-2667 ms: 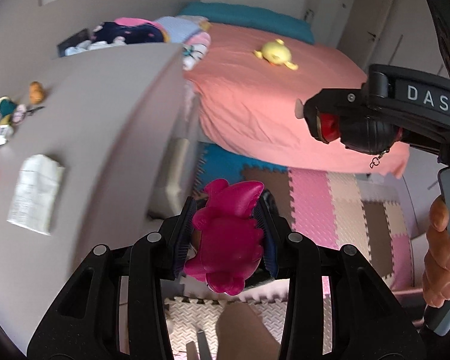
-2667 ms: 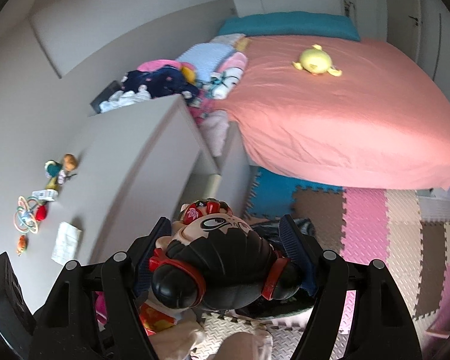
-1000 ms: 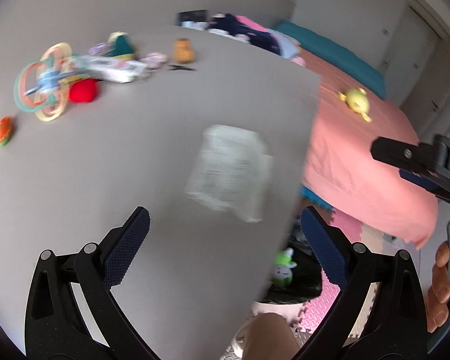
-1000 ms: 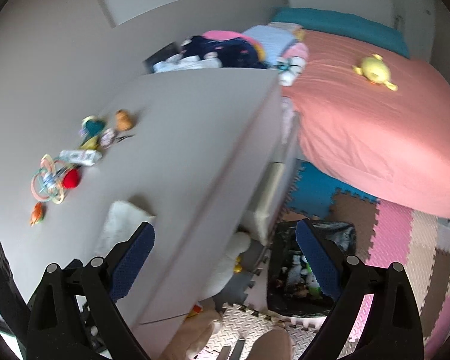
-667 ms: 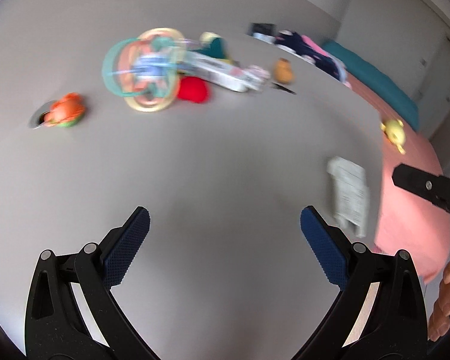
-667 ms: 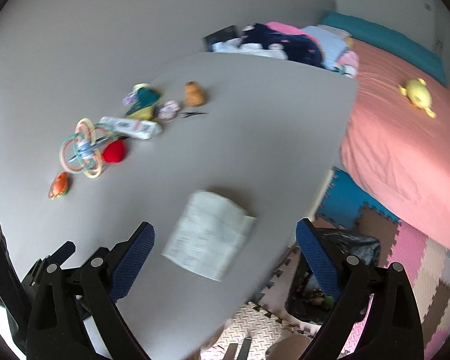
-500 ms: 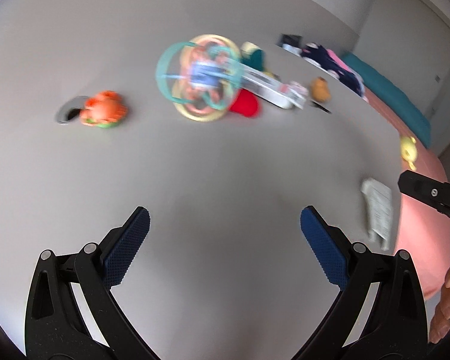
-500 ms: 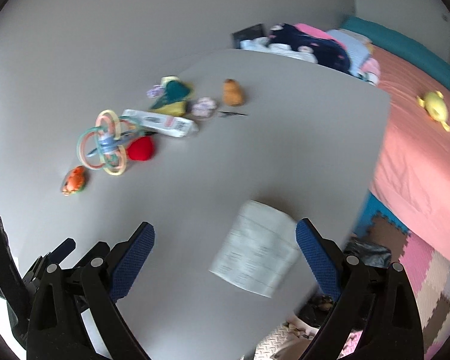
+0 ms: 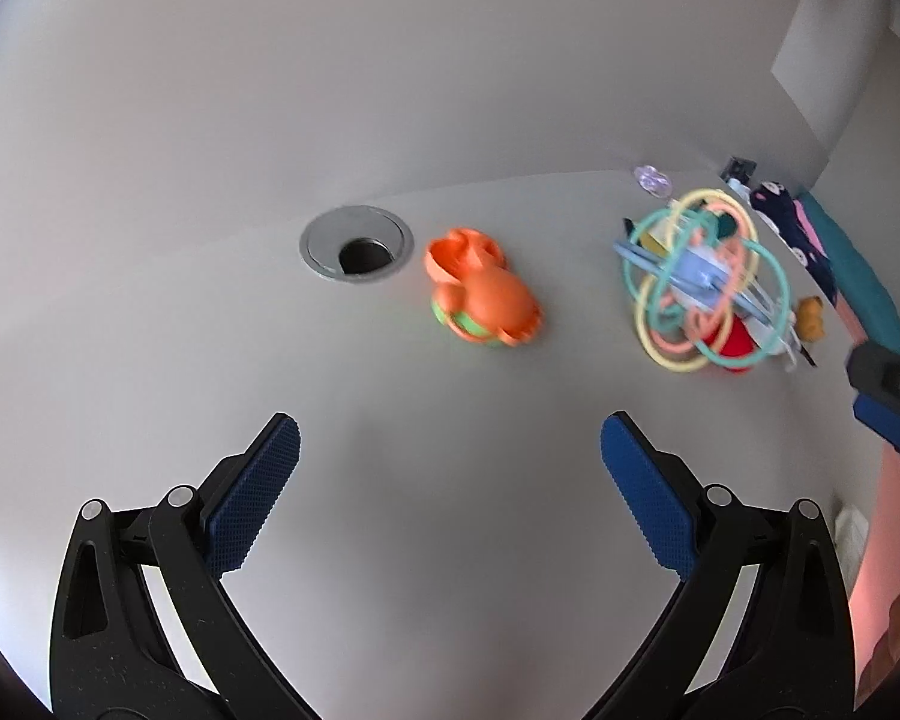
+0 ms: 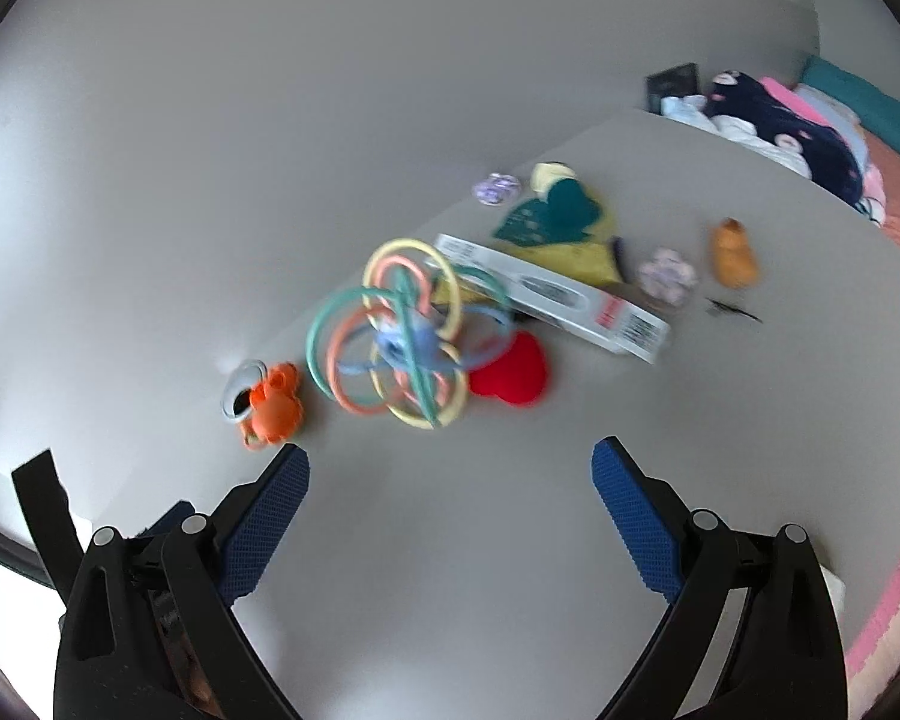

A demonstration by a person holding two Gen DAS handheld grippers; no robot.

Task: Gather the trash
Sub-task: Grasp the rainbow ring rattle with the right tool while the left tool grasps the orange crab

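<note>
Change: both tools, which were clamping toys 2.7 s ago, are now hovering bare over the grey desk [image 9: 450,540].
Left gripper [image 9: 450,468]: spread wide, gripping nothing; orange toy [image 9: 480,294] lying just ahead.
Right gripper [image 10: 450,486]: spread wide, bare; ring rattle [image 10: 402,336] ahead, white box [image 10: 570,300] beyond it.
Meaning: 2 items likely binned; the next pickup is starting.

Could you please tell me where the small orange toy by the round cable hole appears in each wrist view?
Left wrist view: the orange toy lies just above centre, right of the cable hole.
Right wrist view: the orange toy sits at centre-left, touching the cable hole.
Shared landmark: the ring rattle, to the toy's right in both views.
</note>
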